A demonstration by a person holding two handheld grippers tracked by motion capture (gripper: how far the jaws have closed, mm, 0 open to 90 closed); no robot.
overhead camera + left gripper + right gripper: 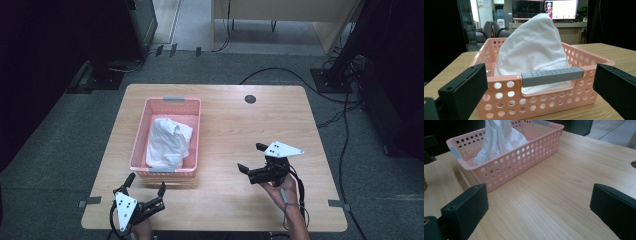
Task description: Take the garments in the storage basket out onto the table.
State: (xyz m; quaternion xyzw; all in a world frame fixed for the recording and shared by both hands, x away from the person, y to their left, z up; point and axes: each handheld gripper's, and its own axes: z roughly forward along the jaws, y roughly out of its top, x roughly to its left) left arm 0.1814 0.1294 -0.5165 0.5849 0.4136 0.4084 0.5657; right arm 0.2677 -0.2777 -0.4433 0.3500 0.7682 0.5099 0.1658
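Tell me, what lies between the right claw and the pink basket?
Bare wooden table, seen in the right gripper view; nothing lies between the right claw and the pink basket.

Black jaws spread wide, pink basket (524, 157) holding white cloth (499, 140), wooden table (554, 195)

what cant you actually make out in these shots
- Basket floor: covered by the white cloth in the high view, so anything beneath is hidden.
- The cloth's kind: bunched up in the left gripper view, too crumpled to tell.
- Left gripper: its hand is cut off by the high view's bottom edge.
- Monitors behind the basket in the left gripper view: contents too small to read.
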